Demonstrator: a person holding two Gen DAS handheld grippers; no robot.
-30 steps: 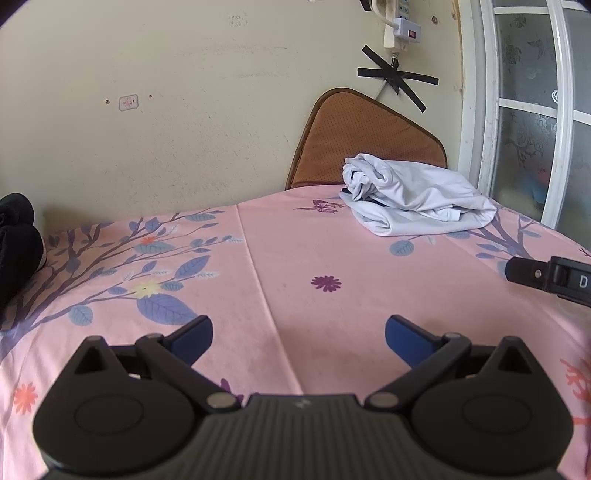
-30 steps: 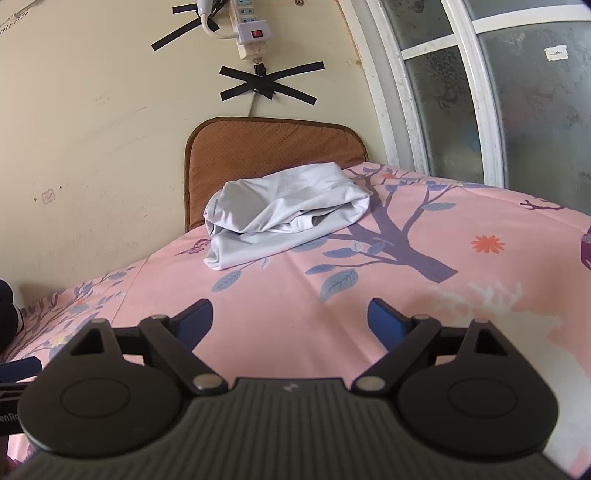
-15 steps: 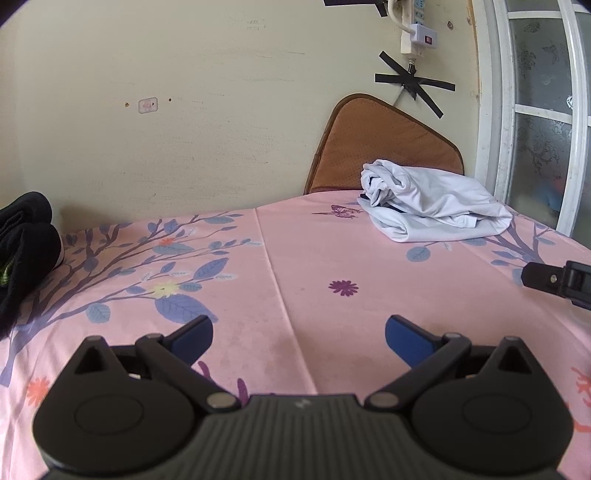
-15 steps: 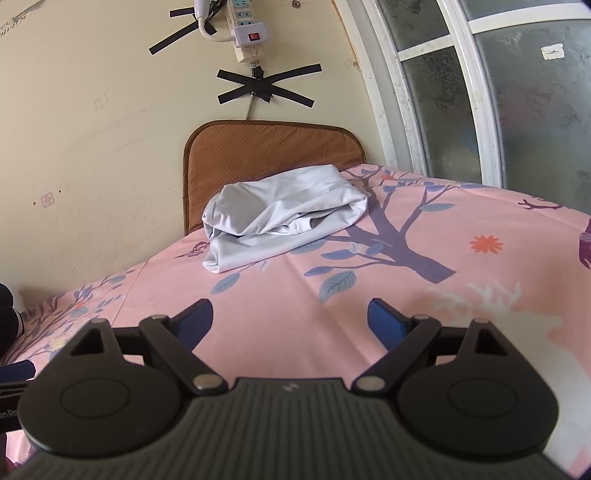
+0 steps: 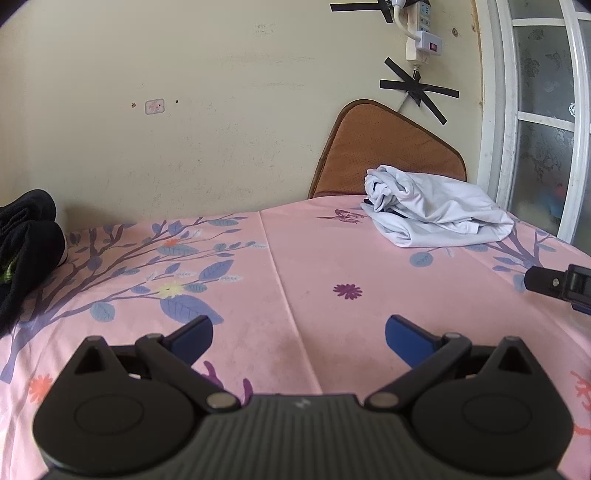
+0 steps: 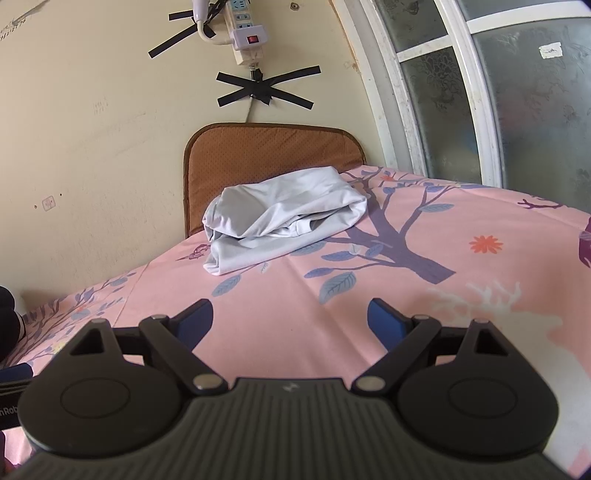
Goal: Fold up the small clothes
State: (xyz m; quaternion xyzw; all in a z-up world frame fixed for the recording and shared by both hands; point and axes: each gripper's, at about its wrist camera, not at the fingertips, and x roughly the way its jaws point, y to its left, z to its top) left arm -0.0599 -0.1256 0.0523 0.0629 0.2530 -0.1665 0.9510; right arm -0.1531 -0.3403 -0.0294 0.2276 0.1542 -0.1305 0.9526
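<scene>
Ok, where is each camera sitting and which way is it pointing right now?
Left wrist: on the left gripper, low over the pink cloth, facing the wall; its open fingers and the right gripper's tip at right show.
Right wrist: on the right gripper, facing the corner by the window; its open fingers show.
Shared: white garment, brown cushion, power strip.
</scene>
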